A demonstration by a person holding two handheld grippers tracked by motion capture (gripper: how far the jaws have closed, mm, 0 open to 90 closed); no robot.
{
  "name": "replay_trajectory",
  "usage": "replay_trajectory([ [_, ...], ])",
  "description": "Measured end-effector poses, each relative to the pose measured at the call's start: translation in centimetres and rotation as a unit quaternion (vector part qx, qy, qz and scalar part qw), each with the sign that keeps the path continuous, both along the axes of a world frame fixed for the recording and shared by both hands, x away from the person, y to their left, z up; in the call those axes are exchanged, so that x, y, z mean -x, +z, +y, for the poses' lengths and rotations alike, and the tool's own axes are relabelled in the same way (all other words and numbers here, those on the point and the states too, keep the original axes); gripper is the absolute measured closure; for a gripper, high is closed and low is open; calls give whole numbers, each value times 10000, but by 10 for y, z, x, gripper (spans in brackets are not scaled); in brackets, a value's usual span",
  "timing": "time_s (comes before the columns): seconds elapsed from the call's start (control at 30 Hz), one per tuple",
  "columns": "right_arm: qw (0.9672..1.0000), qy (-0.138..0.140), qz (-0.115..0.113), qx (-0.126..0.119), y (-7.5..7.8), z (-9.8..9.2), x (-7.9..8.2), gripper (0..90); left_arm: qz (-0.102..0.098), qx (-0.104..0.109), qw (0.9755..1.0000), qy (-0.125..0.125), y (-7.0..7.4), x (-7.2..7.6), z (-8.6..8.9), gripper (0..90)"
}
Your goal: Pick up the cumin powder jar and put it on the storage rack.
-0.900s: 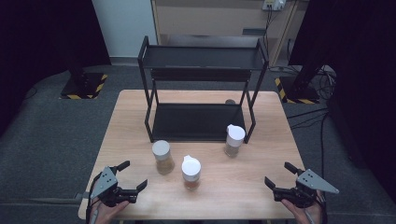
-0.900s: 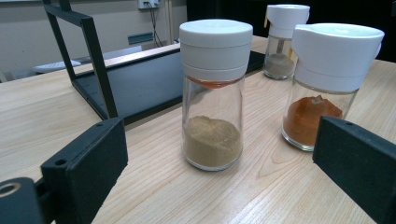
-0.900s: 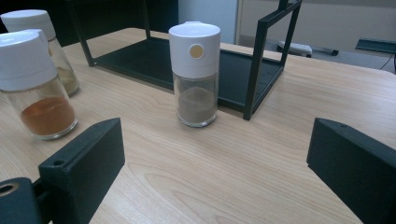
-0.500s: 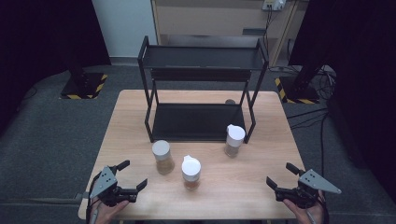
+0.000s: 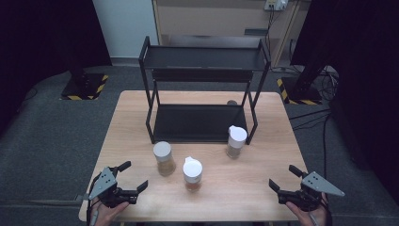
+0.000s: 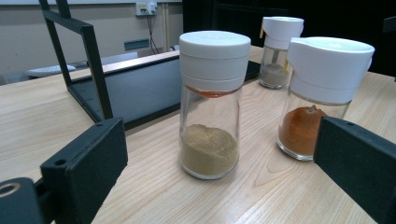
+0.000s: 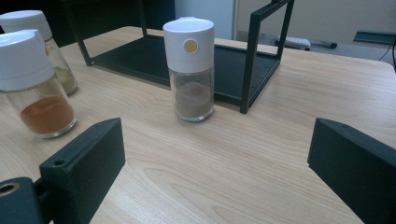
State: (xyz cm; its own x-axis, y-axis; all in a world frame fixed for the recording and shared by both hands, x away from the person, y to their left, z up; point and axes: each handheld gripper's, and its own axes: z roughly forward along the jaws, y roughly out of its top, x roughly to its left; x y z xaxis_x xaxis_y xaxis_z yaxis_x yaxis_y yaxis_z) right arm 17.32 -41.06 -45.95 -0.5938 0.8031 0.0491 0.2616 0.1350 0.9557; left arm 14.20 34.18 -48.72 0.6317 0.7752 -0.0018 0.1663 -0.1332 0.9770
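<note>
Three glass spice jars with white lids stand on my wooden counter point(image 5: 263, 188) before a black two-tier rack point(image 5: 202, 94).

My left claw point(image 5: 128, 178) and right claw point(image 5: 283, 178) hover at the near corners, both released, jaws spread and holding nothing. The tan-powder jar point(image 5: 163, 157) stands left, the orange-powder jar point(image 5: 192, 173) nearest me just beside it, and the grey-brown-powder jar point(image 5: 236, 141) right, near the rack's front post.

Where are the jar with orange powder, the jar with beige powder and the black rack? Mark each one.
Orange powder jar point(image 6: 322, 100), left gripper view, on its glass body.
Beige powder jar point(image 6: 210, 116), left gripper view, on its glass body.
Black rack point(image 5: 203, 58), high view, on its top shelf.
</note>
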Motion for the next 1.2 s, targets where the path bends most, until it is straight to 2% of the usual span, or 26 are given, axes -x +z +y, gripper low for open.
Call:
replay_trajectory([
  [0.57,10000,-42,32,-24,0,-1,0,44,2,-32,10000,-56,7,-1,-3,15],
  [0.93,10000,-25,40,-34,0,-1,0,45,80,-55,9999,-82,14,-3,-5,12],
  [1.2,10000,-53,52,-65,0,-2,0,45,92,-84,9998,-140,26,-5,-7,11],
])
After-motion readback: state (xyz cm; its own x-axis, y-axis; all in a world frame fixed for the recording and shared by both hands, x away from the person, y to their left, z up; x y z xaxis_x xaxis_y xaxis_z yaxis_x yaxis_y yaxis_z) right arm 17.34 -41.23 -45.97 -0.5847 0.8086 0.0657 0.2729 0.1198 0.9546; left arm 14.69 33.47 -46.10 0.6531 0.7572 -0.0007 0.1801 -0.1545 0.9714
